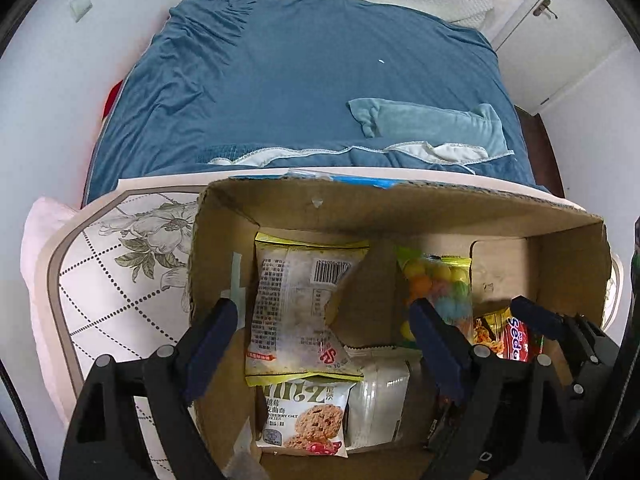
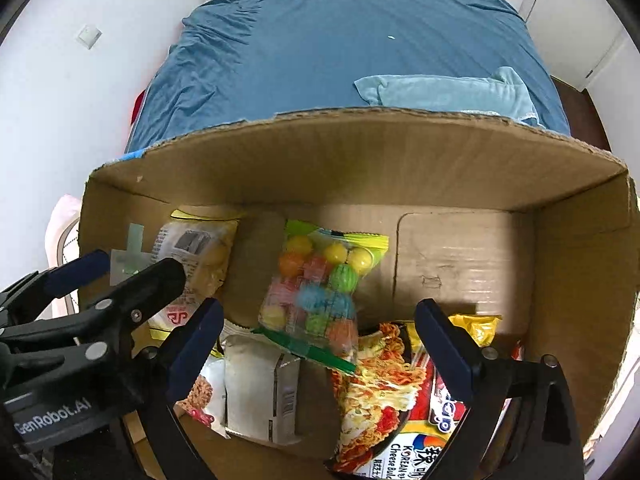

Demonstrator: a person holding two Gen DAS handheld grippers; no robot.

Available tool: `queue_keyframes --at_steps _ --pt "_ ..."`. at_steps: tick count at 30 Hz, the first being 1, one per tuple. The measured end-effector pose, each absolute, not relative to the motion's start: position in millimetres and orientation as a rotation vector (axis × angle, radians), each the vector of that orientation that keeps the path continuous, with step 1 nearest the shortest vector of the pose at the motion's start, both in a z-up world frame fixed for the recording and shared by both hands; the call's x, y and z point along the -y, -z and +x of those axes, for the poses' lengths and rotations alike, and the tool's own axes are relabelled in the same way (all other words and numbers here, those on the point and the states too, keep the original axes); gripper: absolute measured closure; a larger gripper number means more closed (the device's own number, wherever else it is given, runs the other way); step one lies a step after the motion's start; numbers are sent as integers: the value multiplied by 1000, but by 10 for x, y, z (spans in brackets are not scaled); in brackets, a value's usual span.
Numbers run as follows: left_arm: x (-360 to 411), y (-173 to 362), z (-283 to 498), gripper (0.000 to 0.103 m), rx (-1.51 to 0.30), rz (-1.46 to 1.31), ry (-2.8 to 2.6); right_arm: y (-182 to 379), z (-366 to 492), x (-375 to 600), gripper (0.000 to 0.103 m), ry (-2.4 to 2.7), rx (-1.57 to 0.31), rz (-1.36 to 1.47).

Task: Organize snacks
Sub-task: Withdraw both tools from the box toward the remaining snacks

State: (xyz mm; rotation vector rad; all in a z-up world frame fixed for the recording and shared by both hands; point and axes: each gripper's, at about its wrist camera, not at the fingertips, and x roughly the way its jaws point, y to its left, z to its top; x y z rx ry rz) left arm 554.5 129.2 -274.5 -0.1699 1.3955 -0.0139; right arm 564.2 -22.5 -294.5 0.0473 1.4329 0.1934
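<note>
The cardboard box point(image 2: 440, 168) is plain brown, with a scrap of light-blue tape on its far rim. Inside it, against the far wall, the candy bag point(image 2: 316, 292) is clear with a yellow-green top strip, holding yellow, orange, pink, blue and green balls (one green ball is striped). Left of it in the box, the cookie packet point(image 1: 296, 312) is pale with yellow-green edges, a black barcode and a red mark. The noodle packet point(image 2: 384, 400) shows yellow, orange and red. Beyond the box, the bedspread point(image 1: 280, 80) is solid blue. The gripper pads point(image 1: 434, 344) are dark navy.
</note>
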Motion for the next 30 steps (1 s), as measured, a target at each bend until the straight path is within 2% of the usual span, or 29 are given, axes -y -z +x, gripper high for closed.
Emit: queue_keyframes --at_steps 4,9,30 --pt "-1287 2668 5482 13 -1375 -150 6 2845 5528 312 5 -181 -1422 45" --pt "-1271 2455 5308 2 -1317 -159 17 2669 5345 430 4 -160 -1390 44" --pt "-985 1498 4013 1 -1072 -119 -15 1634 4083 733 4 -109 -1135 -30"
